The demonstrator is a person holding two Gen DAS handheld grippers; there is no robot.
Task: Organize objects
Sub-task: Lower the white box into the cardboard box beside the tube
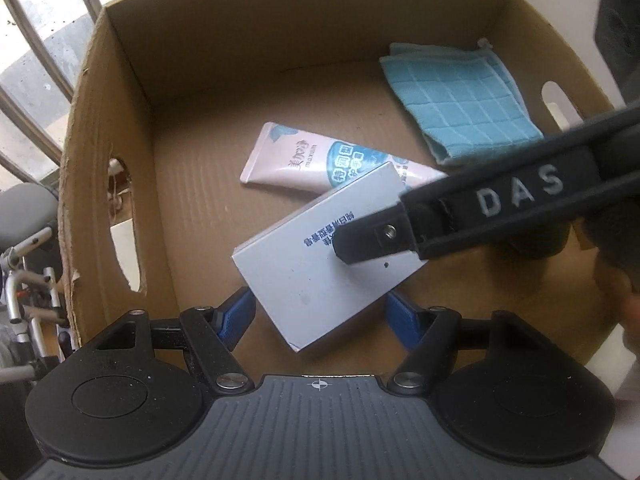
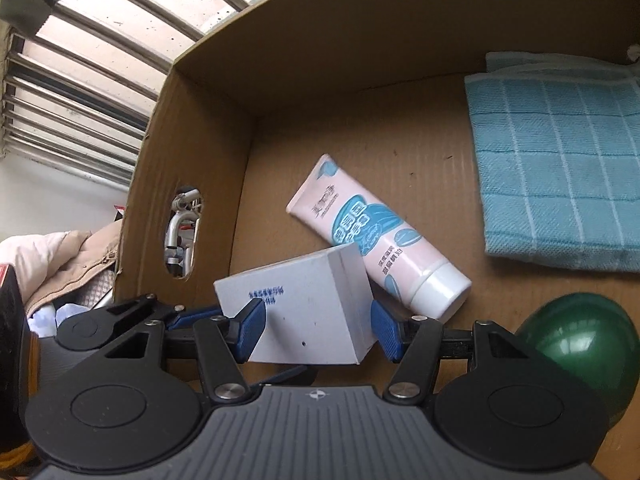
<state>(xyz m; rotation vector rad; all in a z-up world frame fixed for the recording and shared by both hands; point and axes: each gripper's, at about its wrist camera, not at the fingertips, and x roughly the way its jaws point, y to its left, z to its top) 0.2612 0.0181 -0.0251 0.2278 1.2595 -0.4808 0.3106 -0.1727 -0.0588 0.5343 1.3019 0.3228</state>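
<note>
A white carton (image 1: 320, 264) with blue print hangs tilted inside an open cardboard box (image 1: 120, 152), low over its floor. My left gripper (image 1: 320, 304) has its blue pads against two opposite edges of the carton. My right gripper (image 2: 318, 328) clamps the same carton (image 2: 308, 312) across its broad faces. One of its black fingers (image 1: 360, 240) lies on the printed face in the left wrist view. A pink and blue tube (image 2: 376, 236) lies on the box floor just beyond, partly hidden by the carton.
A folded light blue cloth (image 2: 560, 168) lies at the far right of the box floor. A green ball (image 2: 580, 340) sits at the near right. The left wall has a torn handle hole (image 1: 122, 224). Beyond it are window bars (image 2: 80, 120) and a metal frame.
</note>
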